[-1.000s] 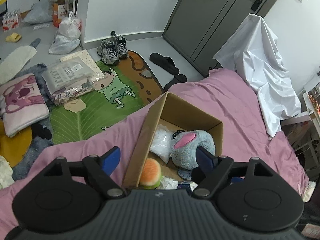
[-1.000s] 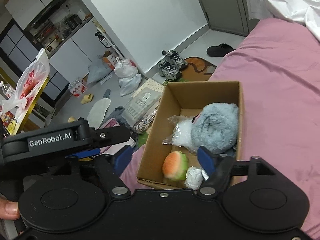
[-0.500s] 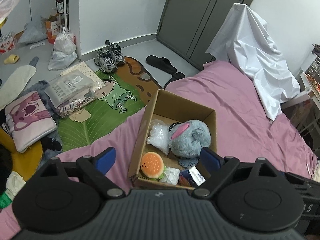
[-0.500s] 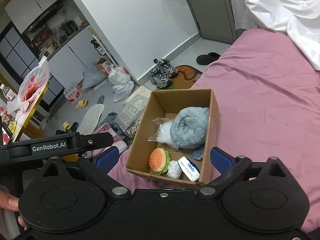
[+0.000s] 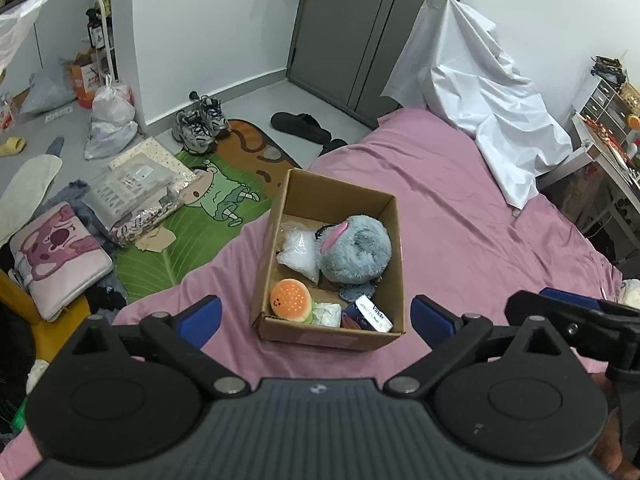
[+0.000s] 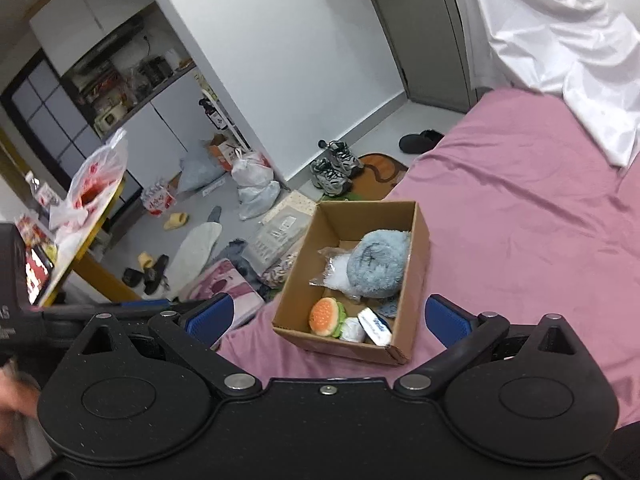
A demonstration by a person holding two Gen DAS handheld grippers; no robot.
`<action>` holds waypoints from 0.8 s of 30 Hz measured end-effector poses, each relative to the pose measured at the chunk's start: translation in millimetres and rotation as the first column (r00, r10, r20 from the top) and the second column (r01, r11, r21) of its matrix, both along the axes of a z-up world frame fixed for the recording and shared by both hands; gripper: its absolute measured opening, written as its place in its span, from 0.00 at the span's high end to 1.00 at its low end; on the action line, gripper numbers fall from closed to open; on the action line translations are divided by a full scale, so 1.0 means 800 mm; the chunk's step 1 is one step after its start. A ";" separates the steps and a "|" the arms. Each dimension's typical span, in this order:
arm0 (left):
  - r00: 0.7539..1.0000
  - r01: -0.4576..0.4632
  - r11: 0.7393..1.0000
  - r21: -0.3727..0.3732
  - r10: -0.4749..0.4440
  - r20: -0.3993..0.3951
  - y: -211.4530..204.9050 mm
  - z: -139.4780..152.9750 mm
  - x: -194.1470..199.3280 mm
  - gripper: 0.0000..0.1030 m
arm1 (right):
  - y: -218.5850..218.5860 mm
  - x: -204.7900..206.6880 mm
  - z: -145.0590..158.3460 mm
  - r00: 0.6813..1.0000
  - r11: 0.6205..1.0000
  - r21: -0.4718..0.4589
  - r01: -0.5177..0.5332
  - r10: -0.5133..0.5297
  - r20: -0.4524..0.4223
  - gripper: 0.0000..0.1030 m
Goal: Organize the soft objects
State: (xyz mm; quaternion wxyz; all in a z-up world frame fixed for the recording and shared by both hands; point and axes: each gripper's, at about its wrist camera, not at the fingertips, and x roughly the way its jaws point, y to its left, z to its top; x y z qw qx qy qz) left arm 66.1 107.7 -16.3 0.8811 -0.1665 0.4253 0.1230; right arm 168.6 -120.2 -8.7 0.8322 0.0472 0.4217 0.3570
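- Hovering above the pink bedspread (image 5: 460, 200), both tools look down on the cardboard box (image 5: 332, 196), which sits on the bed near its floor-side edge.
- Left gripper (image 5: 316, 314): jaws spread wide, they have just been opening, and nothing sits between them. Right gripper (image 6: 328, 314): same story, splayed wide after just opening, empty.
- Inside the box, the grey-blue plush toy (image 5: 358, 250) fills the far half, curled up with a pink patch showing. It looks light and squashy; a pinch across the rounded body should sink in and hold, so take a deep bite, not a fur-tip nip.
- Touching it on one side is a clear bag of white stuffing (image 5: 298, 250). Crinkly film, likely slippery; best gathered at a loose corner or squeezed across the middle.
- At the near end sits the burger-shaped squishy (image 5: 291, 301), orange bun up. Springy foam by the look of it, easy to clamp across the bun.
- Beside it a white crumpled wad (image 5: 329, 314) and a small blue-and-white packet (image 5: 370, 314), leaning on the near wall.
- Judging from this, the soft things are all boxed and the task looks close to finished.
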 end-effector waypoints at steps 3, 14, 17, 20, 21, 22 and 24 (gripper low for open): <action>1.000 0.002 1.000 0.004 -0.002 0.007 -0.002 0.006 -0.010 0.03 | -0.005 -0.009 0.006 1.000 1.000 -0.018 -0.004 0.004 0.020 0.00; 0.998 0.042 0.999 0.022 -0.043 0.042 -0.019 0.024 -0.045 0.02 | -0.030 -0.032 0.023 0.997 0.999 -0.024 0.025 -0.023 0.074 0.00; 0.998 0.048 0.999 0.023 -0.049 0.050 -0.022 0.026 -0.052 0.01 | -0.036 -0.039 0.025 0.996 0.999 -0.033 0.032 -0.029 0.083 0.00; 0.997 0.051 0.999 0.019 -0.052 0.059 -0.024 0.027 -0.058 0.01 | -0.039 -0.046 0.026 0.995 0.998 -0.042 0.036 -0.032 0.095 0.00; 0.997 0.053 0.998 0.019 -0.055 0.063 -0.025 0.027 -0.059 0.01 | -0.041 -0.049 0.026 0.995 0.999 -0.043 0.034 -0.029 0.100 0.00; 0.996 0.056 0.998 0.021 -0.057 0.066 -0.025 0.027 -0.061 0.01 | -0.041 -0.051 0.027 0.994 0.999 -0.044 0.032 -0.027 0.104 0.00; 0.996 0.058 0.998 0.026 -0.060 0.070 -0.027 0.028 -0.064 0.01 | -0.042 -0.055 0.027 0.994 0.998 -0.049 0.033 -0.027 0.110 0.00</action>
